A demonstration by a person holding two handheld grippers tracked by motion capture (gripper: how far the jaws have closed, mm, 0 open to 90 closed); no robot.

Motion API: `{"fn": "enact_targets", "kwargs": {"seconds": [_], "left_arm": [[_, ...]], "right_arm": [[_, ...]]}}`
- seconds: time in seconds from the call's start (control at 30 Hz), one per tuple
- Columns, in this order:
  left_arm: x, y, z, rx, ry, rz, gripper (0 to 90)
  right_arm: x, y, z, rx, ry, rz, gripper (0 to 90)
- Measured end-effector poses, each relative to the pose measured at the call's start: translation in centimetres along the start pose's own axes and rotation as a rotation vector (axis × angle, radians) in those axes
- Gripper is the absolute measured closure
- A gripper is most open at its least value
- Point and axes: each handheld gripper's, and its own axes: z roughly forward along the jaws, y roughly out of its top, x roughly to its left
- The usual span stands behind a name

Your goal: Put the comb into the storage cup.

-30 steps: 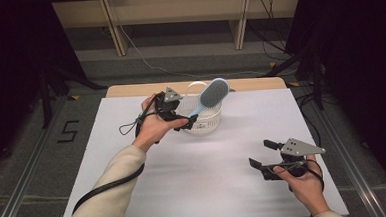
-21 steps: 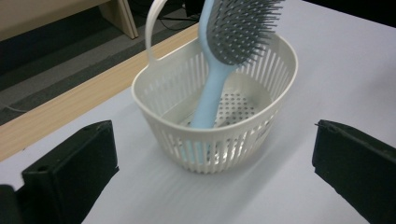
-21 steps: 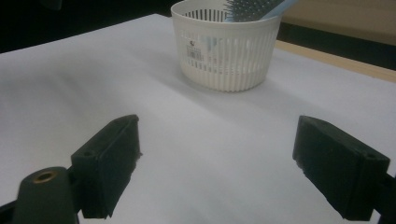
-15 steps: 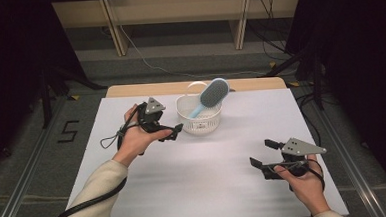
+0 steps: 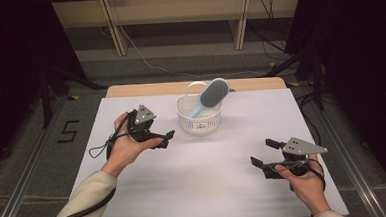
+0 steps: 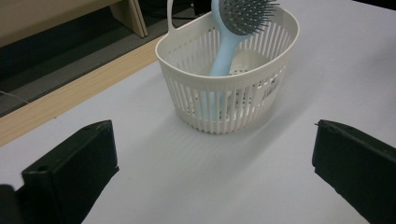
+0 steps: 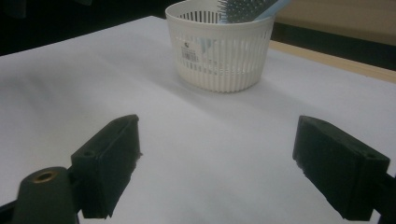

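I took the white basket (image 5: 199, 117) as my reference point. It stood on the white table cover (image 5: 210, 187), toward the far edge and roughly central between the sides. It was a round-oval tub of white plastic with vertical slotted walls, a perforated floor and a thin arched handle at its far rim. A small printed label with a barcode sat on its outer wall, legible as a label in the right gripper view (image 7: 189, 51), though I could not read its text.

The hairbrush (image 5: 211, 94) stood inside the basket, handle down and head up. Its handle was pale blue and rested on the basket floor. Its oval head leaned over the rim on the far right side, clear of the basket wall. The head carried a grey pad set with dark bristles, seen plainly in the left gripper view (image 6: 243, 11).

The left gripper (image 5: 166, 138) hovered just left of the basket, not touching it. Its jaws stood wide apart and held nothing. The right gripper (image 5: 263, 155) sat well apart from the basket, nearer to me and to the right. Its jaws were likewise spread wide, empty, and aimed toward the basket.
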Motion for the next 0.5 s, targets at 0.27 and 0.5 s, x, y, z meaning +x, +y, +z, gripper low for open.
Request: {"fn": "enact_targets", "kwargs": {"seconds": [0.27,0.5], "left_arm": [[-0.3,-1.5,-1.0,0.008,-0.004,0.01,0.0],[-0.6,-2.4,-1.9,-0.004,-0.01,0.005,0.0]], "right_arm": [[-0.1,0.0,-0.1,-0.006,-0.004,0.005,15.5],[-0.2,0.1,-0.2,-0.007,-0.007,0.007,15.5]]}}
